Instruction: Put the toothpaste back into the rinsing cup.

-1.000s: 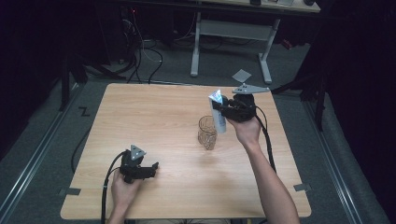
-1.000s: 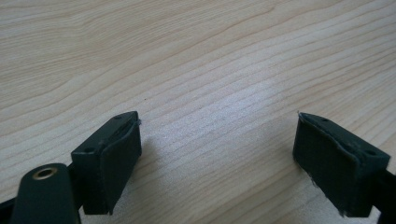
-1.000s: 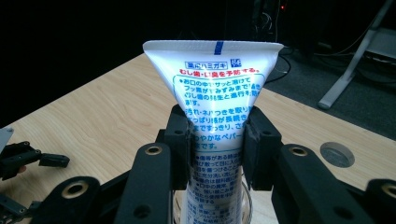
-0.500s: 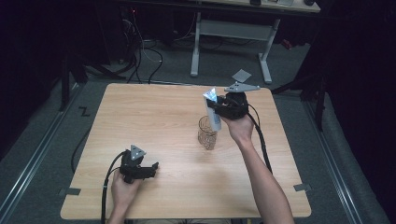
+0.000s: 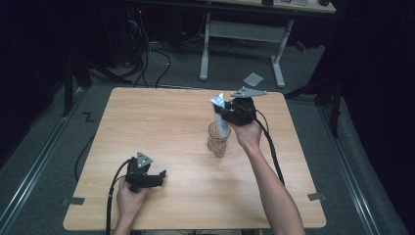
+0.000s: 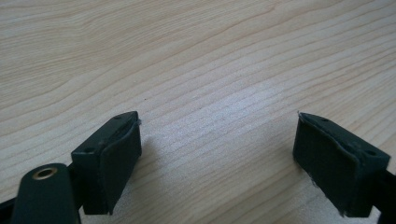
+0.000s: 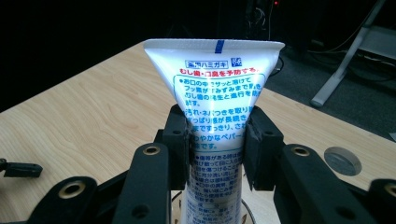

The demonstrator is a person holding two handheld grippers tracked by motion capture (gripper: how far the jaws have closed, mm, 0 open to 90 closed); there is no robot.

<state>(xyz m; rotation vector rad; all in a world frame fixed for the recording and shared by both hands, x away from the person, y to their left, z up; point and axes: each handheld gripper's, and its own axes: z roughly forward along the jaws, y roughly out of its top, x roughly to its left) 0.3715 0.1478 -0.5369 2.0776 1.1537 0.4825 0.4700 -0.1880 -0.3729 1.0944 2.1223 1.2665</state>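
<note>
The right gripper (image 5: 221, 113) is clamped on a white toothpaste tube (image 5: 221, 117), both pads pressing the sides of the tube about midway along its length; in the right gripper view the jaws sit tight against the printed body of the tube (image 7: 217, 116), whose flat crimped end stands uppermost with blue and red print below it. The tube is held close to upright, leaning slightly, and its lower end sits inside a clear drinking glass (image 5: 218, 142); whether it touches the bottom of the glass cannot be told. The glass stands upright on the wooden desk (image 5: 161, 122), right of the desk's middle and nearer the far edge than the near one. The hand bearing this gripper comes in from the near right, with its cable trailing back over the desk toward the near right corner, and the grey three-cornered plate sits on top of the gripper. The left gripper (image 5: 159, 177) rests low at the near left part of the desk, close to the near edge and well apart from the glass. Its jaws stand wide open with nothing between them; in the left gripper view the two black pads (image 6: 119, 158) frame bare wood grain.
</note>
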